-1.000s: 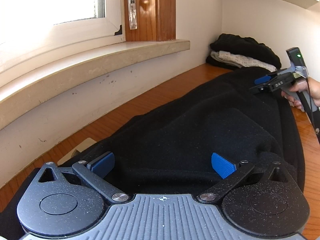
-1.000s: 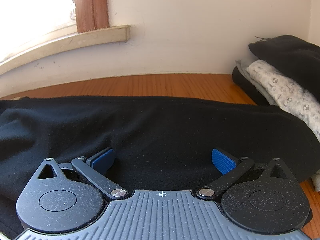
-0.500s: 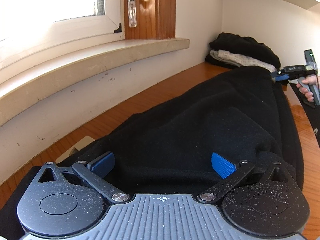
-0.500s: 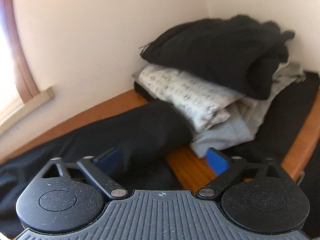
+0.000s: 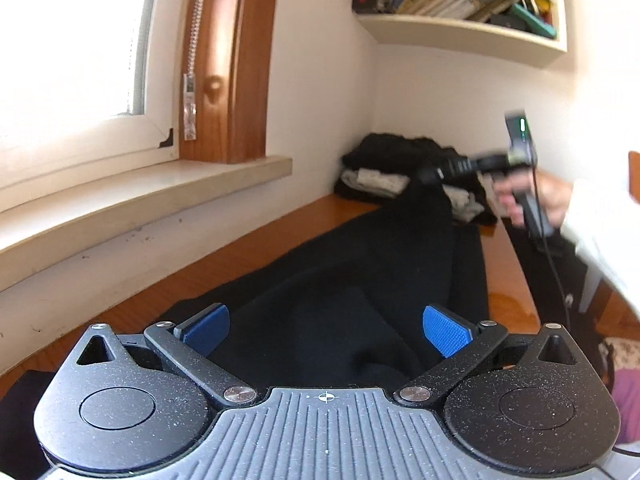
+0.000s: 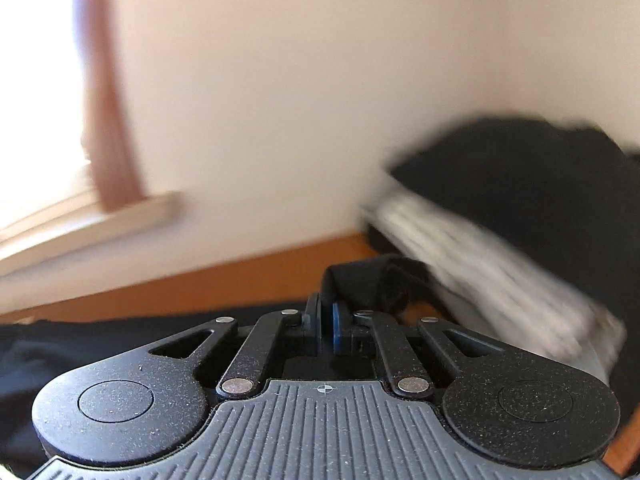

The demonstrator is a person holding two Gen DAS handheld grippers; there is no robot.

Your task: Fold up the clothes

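Note:
A long black garment (image 5: 352,280) lies stretched along the wooden desk (image 5: 256,248). My left gripper (image 5: 326,330) hovers open over its near end, blue pads wide apart with cloth between and below them. At the far end my right gripper (image 5: 430,176), held by a hand (image 5: 532,196), has that end of the garment lifted off the desk. In the right wrist view the right gripper (image 6: 323,322) is shut on a fold of the black garment (image 6: 368,280), which bunches up beyond the pads. That view is blurred.
A stack of folded clothes (image 5: 400,172), black and pale grey, sits in the far corner against the wall; the same stack of folded clothes (image 6: 520,208) appears close on the right. A windowsill (image 5: 140,200) runs along the left. A bookshelf (image 5: 460,4) hangs above.
My right gripper shut on the garment's far end and lifted it. The left gripper tilted upward, still open.

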